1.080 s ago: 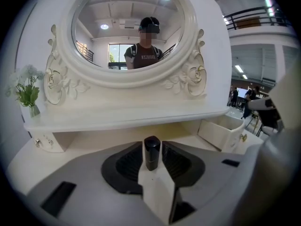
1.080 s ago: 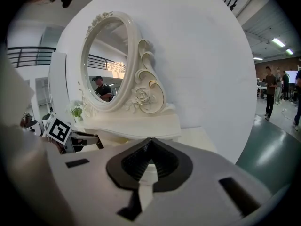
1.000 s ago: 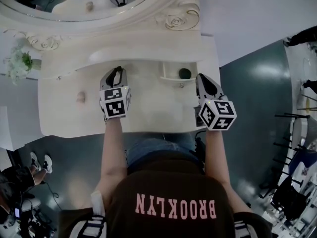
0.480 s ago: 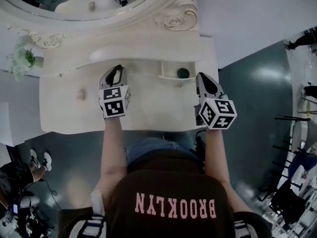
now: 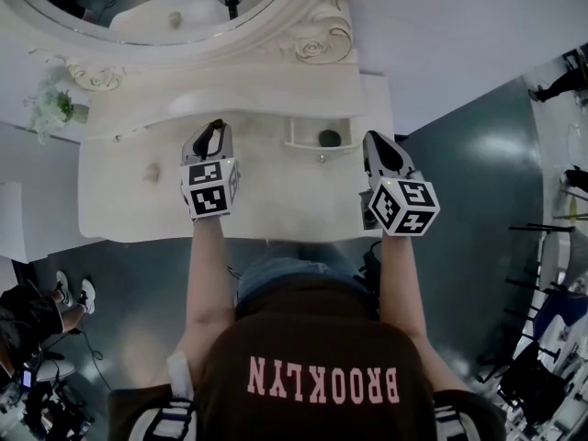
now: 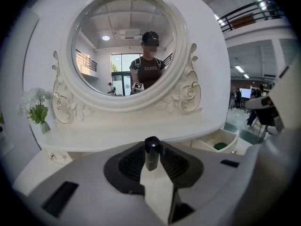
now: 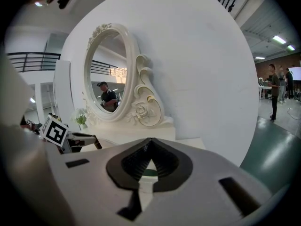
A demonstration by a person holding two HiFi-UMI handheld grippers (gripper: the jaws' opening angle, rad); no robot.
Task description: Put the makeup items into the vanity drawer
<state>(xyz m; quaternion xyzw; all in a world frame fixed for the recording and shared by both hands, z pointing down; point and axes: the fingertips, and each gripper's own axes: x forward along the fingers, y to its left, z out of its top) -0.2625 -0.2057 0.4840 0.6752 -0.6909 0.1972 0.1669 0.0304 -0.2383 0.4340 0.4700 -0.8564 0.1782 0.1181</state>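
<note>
My left gripper point(image 5: 215, 131) hovers over the middle of the white vanity top point(image 5: 276, 200), shut on a small black makeup stick point(image 6: 151, 153) that stands upright between its pads. To its right a small drawer point(image 5: 308, 145) stands open, with a dark green round item point(image 5: 329, 139) inside. In the left gripper view the drawer point(image 6: 230, 138) lies to the right of the jaws. My right gripper point(image 5: 373, 142) hangs at the vanity's right edge beside the drawer, its jaws shut with nothing between them. A small beige item point(image 5: 152, 173) lies on the top at the left.
An ornate oval mirror point(image 5: 165, 12) rises behind the vanity top, above a raised shelf point(image 5: 266, 95). A vase of flowers point(image 5: 53, 107) stands at the far left. Dark floor point(image 5: 469, 173) lies to the right of the vanity.
Both grippers keep their places and their grip. Only the head view has shifted a little, so the vanity sits slightly further left in the picture.
</note>
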